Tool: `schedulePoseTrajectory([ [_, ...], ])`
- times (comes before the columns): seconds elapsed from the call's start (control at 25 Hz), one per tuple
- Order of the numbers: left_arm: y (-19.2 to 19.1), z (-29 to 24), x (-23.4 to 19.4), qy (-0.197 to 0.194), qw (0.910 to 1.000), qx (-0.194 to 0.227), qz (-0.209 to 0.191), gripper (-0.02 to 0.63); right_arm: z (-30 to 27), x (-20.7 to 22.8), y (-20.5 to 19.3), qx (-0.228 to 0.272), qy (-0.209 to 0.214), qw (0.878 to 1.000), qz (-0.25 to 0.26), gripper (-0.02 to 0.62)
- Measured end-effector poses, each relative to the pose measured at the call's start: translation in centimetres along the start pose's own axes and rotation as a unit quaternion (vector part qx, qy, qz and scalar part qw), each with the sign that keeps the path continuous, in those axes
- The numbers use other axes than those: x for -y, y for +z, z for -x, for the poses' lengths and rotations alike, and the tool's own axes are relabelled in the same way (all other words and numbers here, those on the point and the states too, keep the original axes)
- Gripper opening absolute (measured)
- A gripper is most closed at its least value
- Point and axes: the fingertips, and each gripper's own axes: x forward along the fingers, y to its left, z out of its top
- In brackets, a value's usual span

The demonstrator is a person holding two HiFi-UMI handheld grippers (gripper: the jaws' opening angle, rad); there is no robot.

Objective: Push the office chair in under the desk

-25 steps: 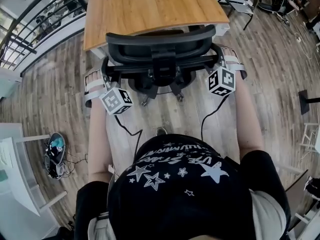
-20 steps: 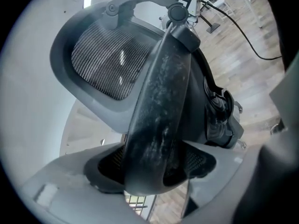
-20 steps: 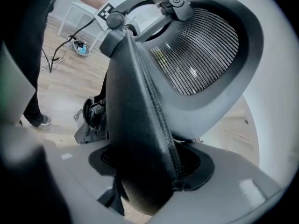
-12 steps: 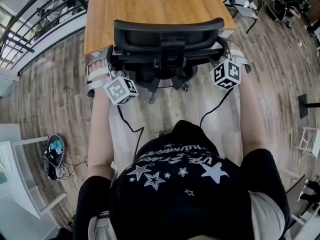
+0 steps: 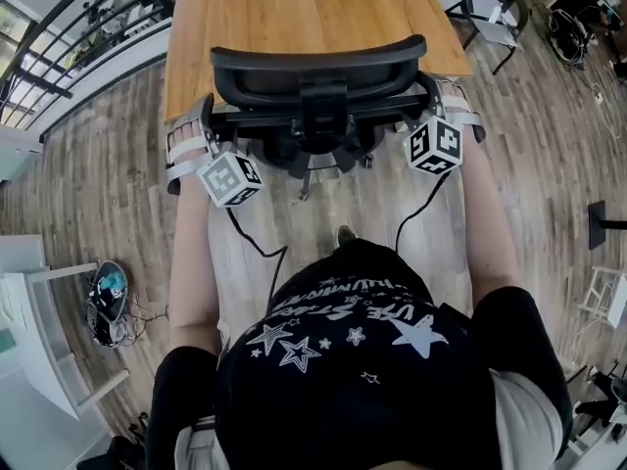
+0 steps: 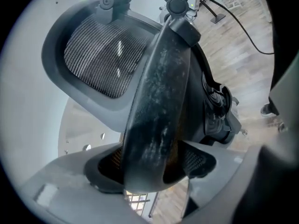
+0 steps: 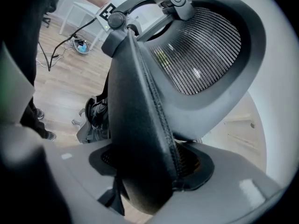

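The office chair [image 5: 318,86] is parked with its backrest right at the near edge of the wooden desk [image 5: 294,18], base and casters showing just behind that edge on the plank floor [image 5: 98,184]. The left gripper [image 6: 152,168] is pinching the left-side armrest [image 6: 159,101], and the right gripper [image 7: 149,166] is clamped on the right-side armrest [image 7: 140,125]. There's bare floor on both sides of the chair, with the person close behind it. The only writing is on their black star-print top [image 5: 353,360], too warped to read.
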Motion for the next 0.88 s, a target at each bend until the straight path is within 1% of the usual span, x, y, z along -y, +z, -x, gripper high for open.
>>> schedulePoseTrajectory([
  [0.24,-0.1,-1.1,-0.4,0.005,0.9998,-0.019,-0.005,0.348,-1.3,0.9,0.0,0.008,-0.007,1.0,0.006,0.296],
  [0.4,-0.5,-1.7,-0.2,0.007,0.9996,-0.025,-0.009,0.348,-2.1,1.0,0.1,0.013,-0.009,1.0,0.008,0.296],
  [0.6,-0.9,-3.5,-0.9,0.007,0.9993,-0.034,-0.012,0.348,-3.7,2.0,0.5,0.014,-0.01,1.0,0.009,0.296],
  [0.88,-0.6,-6.9,-2.4,0.004,0.9992,-0.04,-0.004,0.348,-6.8,4.1,0.4,0.015,-0.004,1.0,0.008,0.298],
])
